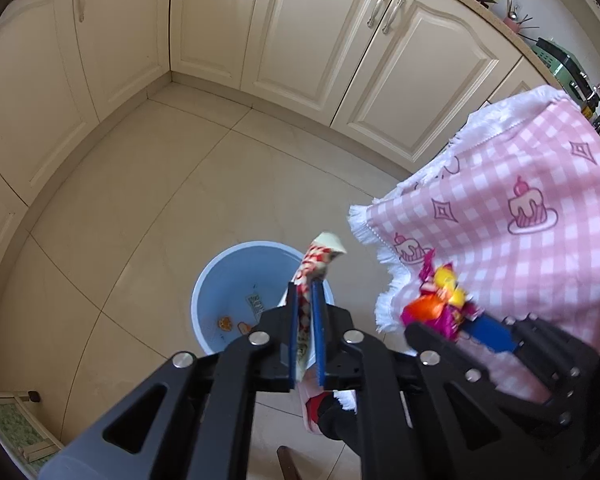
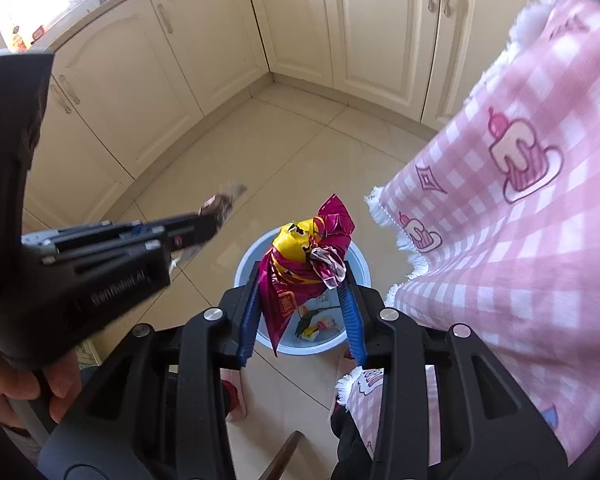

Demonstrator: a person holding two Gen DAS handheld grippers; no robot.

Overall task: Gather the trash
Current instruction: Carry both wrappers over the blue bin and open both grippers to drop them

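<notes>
My left gripper is shut on a red-and-white checked wrapper and holds it above a light blue bin on the floor. The bin holds a few scraps of trash. My right gripper is shut on a crumpled magenta-and-yellow wrapper, also above the bin. The right gripper shows in the left wrist view beside the left one. The left gripper shows in the right wrist view with its blurred wrapper.
A table with a pink checked cloth with white fringe hangs at the right, close to the bin. Cream kitchen cabinets line the far walls. The floor is beige tile. A countertop with utensils is far right.
</notes>
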